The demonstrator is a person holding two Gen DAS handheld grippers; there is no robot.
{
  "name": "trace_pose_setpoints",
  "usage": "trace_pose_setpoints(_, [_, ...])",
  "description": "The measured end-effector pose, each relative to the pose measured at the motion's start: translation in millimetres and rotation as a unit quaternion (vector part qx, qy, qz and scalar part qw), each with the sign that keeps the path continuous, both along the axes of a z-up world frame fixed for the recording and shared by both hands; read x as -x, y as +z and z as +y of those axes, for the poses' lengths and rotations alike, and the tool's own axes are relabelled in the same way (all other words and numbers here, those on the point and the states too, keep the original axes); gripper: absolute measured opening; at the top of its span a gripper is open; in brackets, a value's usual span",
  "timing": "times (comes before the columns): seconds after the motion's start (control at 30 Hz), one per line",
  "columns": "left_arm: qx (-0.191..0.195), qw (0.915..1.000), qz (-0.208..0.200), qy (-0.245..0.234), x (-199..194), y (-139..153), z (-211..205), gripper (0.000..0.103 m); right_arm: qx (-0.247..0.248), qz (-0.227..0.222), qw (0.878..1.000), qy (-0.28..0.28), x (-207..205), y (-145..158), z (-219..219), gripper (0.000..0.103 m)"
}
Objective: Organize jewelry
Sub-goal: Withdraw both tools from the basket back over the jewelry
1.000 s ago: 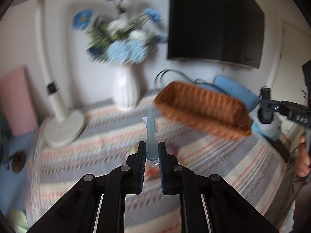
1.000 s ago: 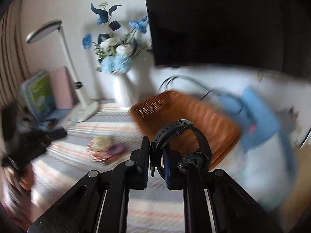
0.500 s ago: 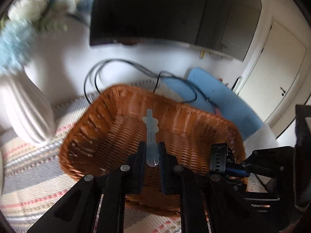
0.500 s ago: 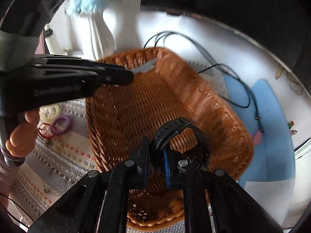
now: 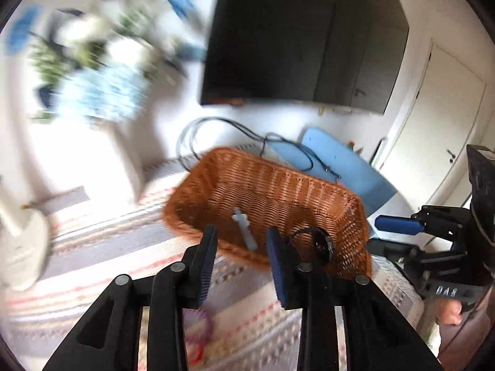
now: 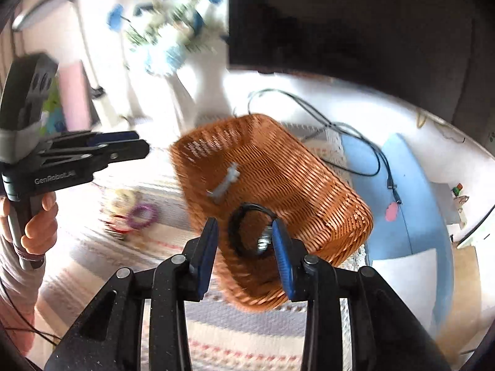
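A brown wicker basket point(image 5: 352, 207) point(image 6: 340, 191) stands on the striped cloth. A pale blue hair clip point(image 5: 244, 228) point(image 6: 225, 182) and a black watch point(image 5: 318, 244) point(image 6: 247, 232) lie inside it. My left gripper point(image 5: 241, 256) is open and empty, just in front of the basket's near rim. My right gripper point(image 6: 244, 247) is open and empty above the basket's near end, with the watch seen between its fingers. The left gripper also shows in the right wrist view point(image 6: 123, 145), left of the basket.
Purple, red and pale bracelets point(image 6: 136, 213) point(image 5: 201, 330) lie on the striped cloth point(image 6: 92, 262) left of the basket. A white vase of blue flowers point(image 6: 179, 92), a white lamp base point(image 5: 21, 247), a dark screen point(image 5: 309, 37), cables and a blue pad point(image 6: 402, 216) are behind.
Both grippers have opened and let go: the hair clip and the watch now lie in the basket. Both grippers have pulled back from over the basket.
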State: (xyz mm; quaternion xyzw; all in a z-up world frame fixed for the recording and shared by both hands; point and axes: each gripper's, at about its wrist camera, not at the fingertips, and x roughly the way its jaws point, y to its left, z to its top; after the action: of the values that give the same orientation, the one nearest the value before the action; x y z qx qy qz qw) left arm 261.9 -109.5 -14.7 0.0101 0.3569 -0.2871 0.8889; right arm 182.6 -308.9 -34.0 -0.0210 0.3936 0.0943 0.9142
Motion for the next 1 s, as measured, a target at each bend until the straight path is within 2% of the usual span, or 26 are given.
trace_pose_setpoints(0.1, [0.013,0.9994,-0.027,0.02,34.6,17.9,39.9,0.044,-0.021,-0.039,0.999,0.02,30.7,15.3,23.5,0.039])
trace_pose_setpoints(0.17, [0.016,0.9988,-0.035,0.031,52.4,22.3,62.5,0.044,-0.032,-0.066,0.997,0.025,48.5,15.9,39.4,0.047])
trace_pose_setpoints(0.23, [0.028,0.9979,-0.039,0.043,77.6,17.2,85.0,0.044,-0.042,-0.081,0.996,0.021,62.9,7.2,52.9,0.048])
trace_pose_setpoints(0.3, [0.043,0.9969,-0.036,0.056,98.2,3.3,106.3,0.044,-0.061,-0.078,0.995,0.019,67.1,-7.1,60.1,0.048])
trace_pose_setpoints(0.37, [0.04,0.9959,-0.026,0.077,109.0,-15.2,122.3,0.044,-0.083,-0.069,0.994,0.019,68.8,-28.2,67.5,0.048])
trace_pose_setpoints(0.43, [0.03,0.9944,-0.016,0.1,108.8,-31.0,137.3,0.044,-0.093,-0.064,0.994,0.014,66.0,-50.8,73.2,0.048])
trace_pose_setpoints(0.5, [0.009,0.9915,-0.006,0.13,101.7,-54.2,149.3,0.044,-0.085,-0.038,0.996,-0.003,54.9,-76.3,77.9,0.048])
trace_pose_setpoints(0.57, [-0.011,0.9896,-0.013,0.143,96.6,-72.4,153.6,0.044,-0.099,-0.007,0.995,-0.011,44.9,-97.6,78.2,0.048])
trace_pose_setpoints(0.63, [-0.04,0.9879,-0.008,0.149,91.6,-88.2,149.8,0.044,-0.104,0.005,0.994,-0.019,40.1,-108.8,76.1,0.048])
trace_pose_setpoints(0.73, [-0.064,0.9867,-0.001,0.149,88.3,-98.3,143.5,0.044,-0.117,0.014,0.993,-0.024,35.4,-113.6,71.9,0.049])
trace_pose_setpoints(0.9, [-0.043,0.9877,0.009,0.15,85.6,-98.3,151.7,0.043,-0.135,0.026,0.99,-0.021,33.0,-119.2,66.4,0.049])
trace_pose_setpoints(1.0, [-0.004,0.9904,0.036,0.133,80.6,-89.7,155.1,0.042,-0.136,0.035,0.99,-0.024,29.8,-118.1,65.0,0.049])
